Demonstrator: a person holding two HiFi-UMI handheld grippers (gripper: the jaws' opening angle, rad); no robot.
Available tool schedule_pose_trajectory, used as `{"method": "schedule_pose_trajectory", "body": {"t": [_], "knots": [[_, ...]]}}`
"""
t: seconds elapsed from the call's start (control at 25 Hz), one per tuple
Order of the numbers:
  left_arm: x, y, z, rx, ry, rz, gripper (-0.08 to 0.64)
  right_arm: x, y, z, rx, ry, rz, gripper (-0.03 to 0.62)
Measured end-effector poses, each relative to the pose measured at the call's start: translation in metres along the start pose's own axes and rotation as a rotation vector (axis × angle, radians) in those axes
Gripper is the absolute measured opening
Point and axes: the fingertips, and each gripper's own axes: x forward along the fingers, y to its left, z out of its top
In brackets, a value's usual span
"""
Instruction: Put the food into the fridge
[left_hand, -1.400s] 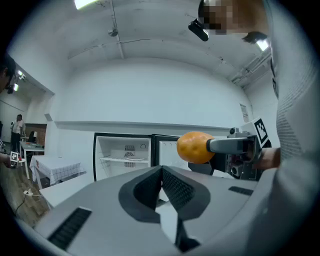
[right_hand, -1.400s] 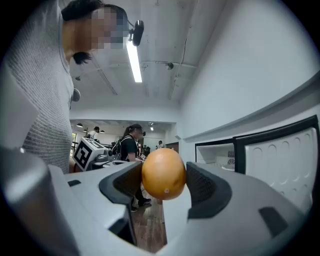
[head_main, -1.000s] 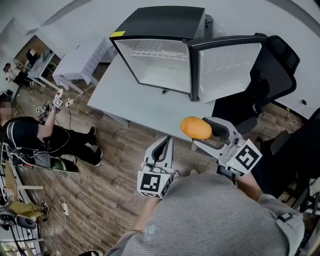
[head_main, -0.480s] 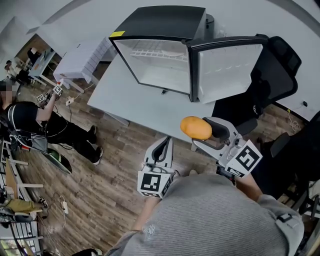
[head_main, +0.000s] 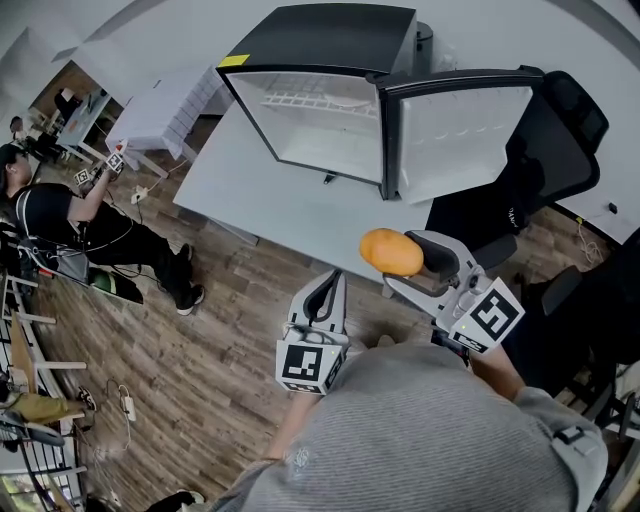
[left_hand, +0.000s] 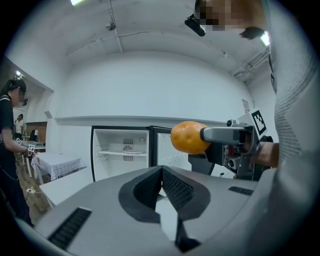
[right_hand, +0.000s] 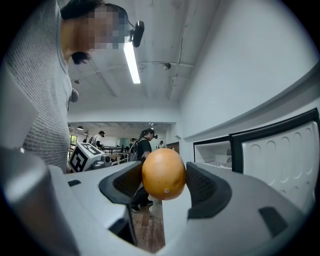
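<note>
A small black fridge (head_main: 320, 120) stands on a white table (head_main: 260, 205) with its door (head_main: 460, 140) swung open to the right; its white inside shows a wire shelf. My right gripper (head_main: 408, 266) is shut on a round orange fruit (head_main: 391, 252), held level just off the table's near edge and short of the fridge. From the right gripper view the fruit (right_hand: 163, 173) sits squeezed between both pads, the fridge (right_hand: 212, 152) off to the right. My left gripper (head_main: 328, 292) hangs to the left, lower, over the floor. Its jaws meet with nothing between them (left_hand: 161, 172).
A black office chair (head_main: 545, 150) stands right of the fridge door. A second table with a checked cloth (head_main: 160, 115) is at the left rear. A person (head_main: 60, 220) with grippers moves about on the wooden floor at far left.
Both my grippers and the fruit have kept still. The person at far left has shifted position on the floor.
</note>
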Motion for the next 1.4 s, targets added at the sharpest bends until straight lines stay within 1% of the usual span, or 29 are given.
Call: {"method": "schedule_pose_trajectory", "body": {"t": [0.12,0.28,0.44,0.56,0.76,1.0,1.16,1.24,1.32,1.4], "knots": [[0.006,0.008,0.000,0.001,-0.003,-0.007,0.011,0.006,-0.003,-0.003,0.000,0.006,-0.009,0.270],[0.020,0.028,0.000,0.002,-0.016,-0.024,0.011,0.023,-0.011,-0.007,-0.008,0.012,-0.034,0.270],[0.040,0.057,0.006,0.020,-0.040,-0.068,0.011,0.049,-0.019,-0.009,-0.018,0.014,-0.078,0.270],[0.057,0.084,0.015,0.041,-0.055,-0.120,0.011,0.076,-0.030,-0.010,-0.022,0.009,-0.130,0.270],[0.080,0.137,0.019,0.054,-0.031,-0.216,0.011,0.126,-0.052,-0.011,-0.018,0.006,-0.248,0.270],[0.110,0.194,0.031,0.068,-0.024,-0.332,0.011,0.179,-0.073,-0.008,-0.014,0.010,-0.377,0.270],[0.123,0.219,0.033,0.075,-0.001,-0.411,0.011,0.203,-0.079,-0.007,-0.011,0.016,-0.455,0.270],[0.127,0.227,0.037,0.077,0.006,-0.450,0.011,0.215,-0.079,-0.003,-0.003,0.003,-0.487,0.270],[0.131,0.232,0.044,0.076,-0.014,-0.487,0.011,0.223,-0.077,-0.002,0.002,-0.003,-0.522,0.270],[0.135,0.240,0.041,0.077,-0.025,-0.513,0.011,0.230,-0.079,-0.009,-0.008,0.021,-0.557,0.270]]}}
